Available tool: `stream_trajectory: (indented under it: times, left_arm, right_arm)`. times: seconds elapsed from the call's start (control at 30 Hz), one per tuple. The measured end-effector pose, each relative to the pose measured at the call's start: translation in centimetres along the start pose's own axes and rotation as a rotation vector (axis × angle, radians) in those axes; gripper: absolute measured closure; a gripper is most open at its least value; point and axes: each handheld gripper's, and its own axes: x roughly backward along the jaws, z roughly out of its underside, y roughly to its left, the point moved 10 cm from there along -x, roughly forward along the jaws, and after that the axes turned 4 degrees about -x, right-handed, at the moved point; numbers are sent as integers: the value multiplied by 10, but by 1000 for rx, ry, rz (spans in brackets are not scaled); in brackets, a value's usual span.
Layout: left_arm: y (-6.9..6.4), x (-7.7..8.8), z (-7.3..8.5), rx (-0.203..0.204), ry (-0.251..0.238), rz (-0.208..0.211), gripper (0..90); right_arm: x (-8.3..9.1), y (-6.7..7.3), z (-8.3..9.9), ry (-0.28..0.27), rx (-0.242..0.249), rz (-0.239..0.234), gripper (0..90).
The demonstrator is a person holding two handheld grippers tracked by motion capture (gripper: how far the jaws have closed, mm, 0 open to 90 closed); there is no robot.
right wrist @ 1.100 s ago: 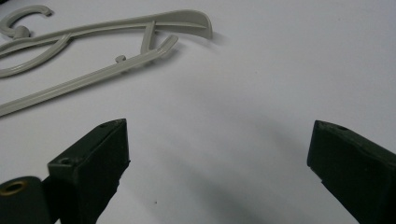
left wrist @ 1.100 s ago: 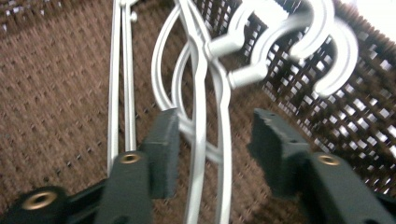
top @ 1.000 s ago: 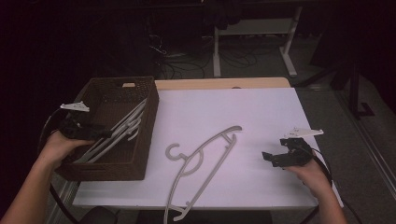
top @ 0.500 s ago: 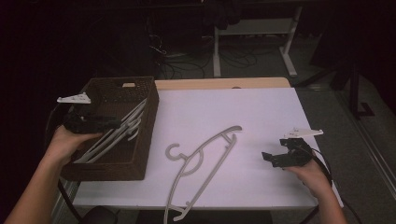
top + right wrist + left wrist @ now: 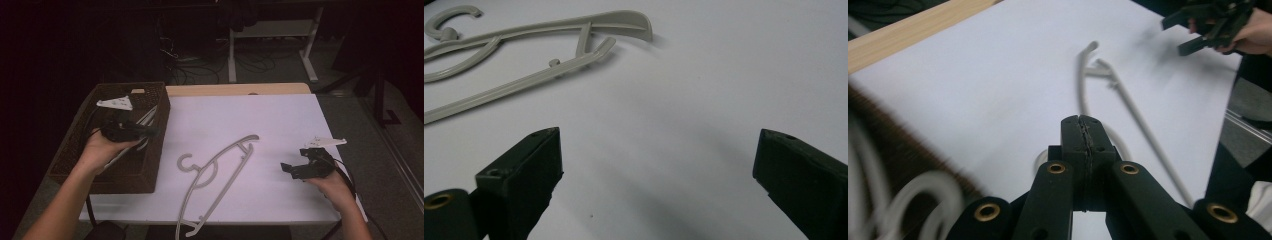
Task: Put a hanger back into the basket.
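A pale grey plastic hanger lies flat on the white table top, hook toward the left. It also appears in the right gripper view as the hanger and in the left gripper view as the hanger. My left gripper hovers over the right rim of a dark woven basket, jaws pressed together with nothing in them. My right gripper rests low over the table right of the hanger, jaws wide apart and empty.
Inside the basket lie more pale hangers, blurred in the left gripper view. A wooden strip edges the table's far side. Beyond it are desk legs and cables on a dark floor.
My left gripper has moved right, from over the basket's inside to its right rim, still shut. The right gripper and the hanger on the table have stayed put.
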Motion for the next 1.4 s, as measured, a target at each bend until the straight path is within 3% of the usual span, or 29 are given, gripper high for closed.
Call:
stream_trajectory:
  times: [0.33,0.43,0.6,0.83,1.03,1.2,1.4]
  left_arm:
    - [-41,-56,-27,-80,13,63,900]
    - [-51,-77,-28,-116,43,62,900]
    - [-61,-112,-23,-140,88,69,900]
    - [-64,-164,-7,-157,159,73,900]
    - [-60,-206,-2,-164,196,78,900]
    - [-53,-237,-4,-194,241,50,900]
    - [-44,-269,-6,-190,272,16,900]
  right_arm:
    - [0,1,-1,-1,4,-5,55]
    - [1,0,-1,-3,6,-6,55]
    - [1,0,-1,-4,7,-7,55]
    - [1,1,-1,-2,8,-11,55]
    - [0,1,-1,1,8,-11,55]
    - [0,2,-1,-1,11,-13,55]
    - [0,2,-2,-5,10,-18,55]
